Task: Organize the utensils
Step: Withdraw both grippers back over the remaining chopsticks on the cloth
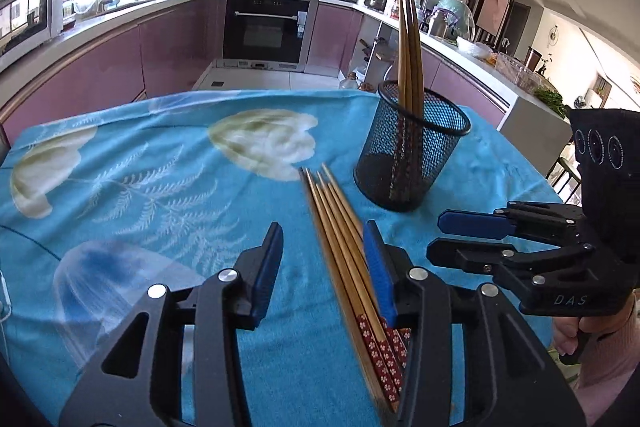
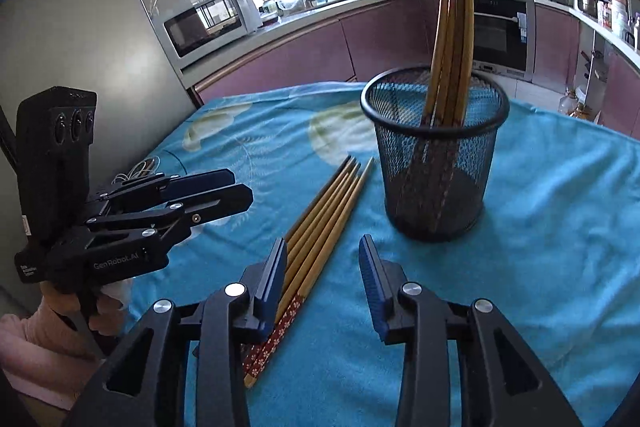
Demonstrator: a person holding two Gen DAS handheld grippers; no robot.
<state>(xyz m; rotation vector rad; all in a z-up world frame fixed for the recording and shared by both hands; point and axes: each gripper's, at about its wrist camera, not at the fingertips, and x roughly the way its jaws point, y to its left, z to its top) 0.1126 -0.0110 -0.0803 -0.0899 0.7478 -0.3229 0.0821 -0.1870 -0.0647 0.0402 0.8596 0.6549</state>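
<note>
Several wooden chopsticks (image 1: 340, 251) with red flowered ends lie bundled on the blue tablecloth (image 1: 160, 187). My left gripper (image 1: 323, 227) stands open over them; the bundle runs between its jaws, close against the right pad. In the right wrist view the same chopsticks (image 2: 332, 211) pass beside the left pad of my open right gripper (image 2: 323, 241), whose gap holds only cloth. A black mesh cup (image 1: 412, 155) (image 2: 436, 163) stands upright just beyond, with more chopsticks (image 1: 408, 47) (image 2: 452, 35) leaning in it. Each view shows the other gripper (image 1: 440, 237) (image 2: 240, 187) alongside.
The table's far edge (image 1: 240, 95) drops to the kitchen floor. Purple cabinets, an oven (image 1: 264, 27) and a microwave (image 2: 204, 21) stand behind. A thin cable (image 2: 136, 171) lies on the cloth at the left. A hand in a pink sleeve (image 2: 52, 323) holds the left gripper.
</note>
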